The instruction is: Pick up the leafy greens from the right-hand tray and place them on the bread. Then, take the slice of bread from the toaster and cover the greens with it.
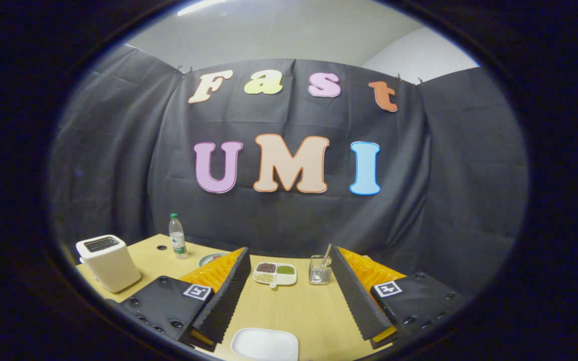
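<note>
Wooden table (289, 306) | cream toaster (109, 262) beyond left finger | fingers (289, 296) spread wide, gripping nothing

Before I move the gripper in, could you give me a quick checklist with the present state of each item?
1. Fingers open and holding nothing: ok.
2. Toaster upright on the table: ok.
3. Bread slice in the toaster slot: cannot tell.
4. Leafy greens located: not ok, none seen yet.
5. White plate between the fingers holds no bread: not ok.
6. Path ahead: sectioned dish and glass cup stand beyond the fingers: ok.
</note>
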The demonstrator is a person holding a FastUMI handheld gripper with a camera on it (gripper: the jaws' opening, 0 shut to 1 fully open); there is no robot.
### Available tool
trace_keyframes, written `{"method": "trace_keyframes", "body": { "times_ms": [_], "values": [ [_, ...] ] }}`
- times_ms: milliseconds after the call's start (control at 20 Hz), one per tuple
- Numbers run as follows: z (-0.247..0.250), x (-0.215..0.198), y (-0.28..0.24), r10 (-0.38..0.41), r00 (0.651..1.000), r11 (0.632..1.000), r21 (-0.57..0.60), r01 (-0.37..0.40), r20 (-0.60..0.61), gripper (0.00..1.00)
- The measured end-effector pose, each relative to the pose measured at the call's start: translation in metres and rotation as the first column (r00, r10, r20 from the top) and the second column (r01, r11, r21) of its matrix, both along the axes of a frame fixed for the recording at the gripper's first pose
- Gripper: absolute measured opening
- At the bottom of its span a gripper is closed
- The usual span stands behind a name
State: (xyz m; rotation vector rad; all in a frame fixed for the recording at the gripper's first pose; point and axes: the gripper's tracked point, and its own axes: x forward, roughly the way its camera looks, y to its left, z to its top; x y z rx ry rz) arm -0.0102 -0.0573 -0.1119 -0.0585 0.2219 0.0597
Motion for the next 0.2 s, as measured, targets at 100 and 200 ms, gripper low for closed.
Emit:
{"method": "trace_keyframes", "body": {
  "times_ms": [100, 200],
  "values": [
    [0.0013, 0.0001, -0.0032, -0.01, 1.0, 1.0, 0.015, 0.01, 0.001, 1.0],
    [0.0018, 0.0012, -0.0054, -0.017, 1.0, 1.0, 0.024, 0.017, -0.004, 1.0]
  ]
}}
